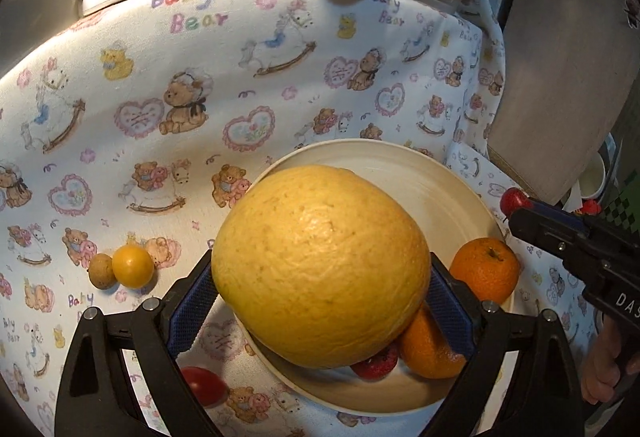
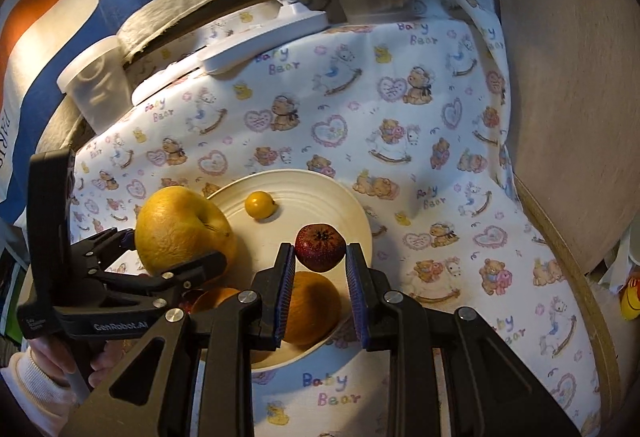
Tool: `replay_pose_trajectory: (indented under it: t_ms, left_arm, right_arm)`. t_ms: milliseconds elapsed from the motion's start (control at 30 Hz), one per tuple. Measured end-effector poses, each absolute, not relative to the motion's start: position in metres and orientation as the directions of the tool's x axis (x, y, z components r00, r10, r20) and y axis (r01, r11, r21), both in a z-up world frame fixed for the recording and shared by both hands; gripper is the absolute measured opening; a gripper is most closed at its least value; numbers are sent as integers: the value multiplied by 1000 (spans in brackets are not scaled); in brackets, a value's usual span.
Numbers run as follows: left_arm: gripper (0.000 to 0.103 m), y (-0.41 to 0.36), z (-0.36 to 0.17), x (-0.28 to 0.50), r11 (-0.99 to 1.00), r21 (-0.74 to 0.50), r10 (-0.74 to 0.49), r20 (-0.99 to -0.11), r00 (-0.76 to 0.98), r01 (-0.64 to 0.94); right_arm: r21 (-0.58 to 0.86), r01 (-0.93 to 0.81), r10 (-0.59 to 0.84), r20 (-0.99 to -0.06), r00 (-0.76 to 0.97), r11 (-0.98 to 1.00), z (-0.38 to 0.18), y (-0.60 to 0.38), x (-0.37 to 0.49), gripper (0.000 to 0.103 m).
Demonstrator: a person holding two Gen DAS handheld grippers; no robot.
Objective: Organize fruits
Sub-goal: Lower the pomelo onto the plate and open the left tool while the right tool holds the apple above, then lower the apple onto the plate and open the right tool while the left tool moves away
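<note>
Nursery-print cloth (image 1: 240, 77), all teddy bears and rocking horses, covers the table. From the left wrist, the left gripper (image 1: 322, 297) clamps a large yellow pomelo-like fruit (image 1: 320, 265) at its widest girth, above the cream plate (image 1: 420, 173) where an orange (image 1: 486, 267) already sits. It looks heavy and firm with a waxy rind, so a hold across the middle seems safest. From the right wrist, the right gripper (image 2: 320, 259) pinches a small dark-red fruit (image 2: 320, 247) between narrow fingers over the same plate (image 2: 340, 197); it is light, probably bruisable.
</note>
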State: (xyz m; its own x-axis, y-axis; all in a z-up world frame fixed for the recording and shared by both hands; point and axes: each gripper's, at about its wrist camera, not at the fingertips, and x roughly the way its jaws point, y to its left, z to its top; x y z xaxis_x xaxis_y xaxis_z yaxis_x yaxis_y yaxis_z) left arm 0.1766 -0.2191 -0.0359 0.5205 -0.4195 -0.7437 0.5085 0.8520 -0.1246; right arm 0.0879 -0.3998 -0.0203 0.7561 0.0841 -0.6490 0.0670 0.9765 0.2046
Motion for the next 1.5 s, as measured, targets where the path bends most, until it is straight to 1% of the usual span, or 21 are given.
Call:
replay_pose_trajectory:
  t_ms: [100, 200, 400, 467, 600, 733, 800, 867, 967, 1100, 1167, 1233, 1300, 1367, 1500]
  left_arm:
    - [97, -223, -37, 174, 853, -93, -404, -740, 538, 513]
    - [102, -224, -37, 172, 844, -89, -412, -739, 533, 530]
    - [102, -215, -29, 174, 853, -130, -432, -718, 546, 505]
    - [102, -212, -24, 173, 859, -123, -425, -713, 558, 497]
    - [102, -196, -9, 161, 854, -135, -452, -670, 589, 503]
    - [102, -167, 16, 132, 868, -98, -448, -575, 685, 486]
    - [102, -154, 28, 117, 884, -32, -409, -536, 738, 467]
    - [102, -140, 37, 104, 898, -4, -382, -505, 774, 440]
    - [102, -119, 46, 89, 916, -4, -351, -494, 795, 401]
    - [102, -91, 52, 68, 930, -47, -341, -475, 811, 364]
    - [102, -80, 52, 58, 935, -45, -331, -465, 821, 351]
    - [102, -74, 49, 50, 953, 14, -262, -462, 847, 303]
    - [102, -67, 45, 43, 959, 41, -230, -460, 857, 280]
    - [102, -57, 40, 39, 967, 39, -202, -475, 856, 250]
    - [102, -37, 29, 35, 976, -2, -189, -504, 843, 218]
  right_arm:
    - [199, 67, 82, -652, 754, 978, -21, -400, 89, 27]
    - [196, 68, 80, -659, 748, 978, -23, -401, 90, 27]
    - [186, 71, 74, -673, 736, 980, -26, -400, 93, 27]
    - [181, 76, 68, -677, 733, 981, -27, -400, 94, 27]
    - [178, 89, 59, -687, 724, 980, -29, -402, 95, 27]
    - [188, 93, 66, -695, 716, 978, -31, -403, 97, 27]
    - [184, 96, 60, -693, 719, 978, -30, -404, 96, 27]
    - [192, 95, 65, -689, 722, 977, -29, -405, 95, 27]
    - [194, 93, 69, -691, 719, 977, -29, -404, 95, 27]
    - [182, 87, 65, -693, 718, 979, -29, -401, 94, 27]
    - [180, 82, 66, -691, 720, 980, -29, -400, 94, 27]
    - [181, 83, 66, -691, 720, 980, -29, -400, 93, 27]
    - [183, 84, 68, -691, 719, 980, -29, -400, 94, 27]
    - [189, 87, 70, -692, 719, 978, -29, -402, 94, 27]
    - [192, 92, 69, -694, 717, 977, -30, -403, 94, 27]
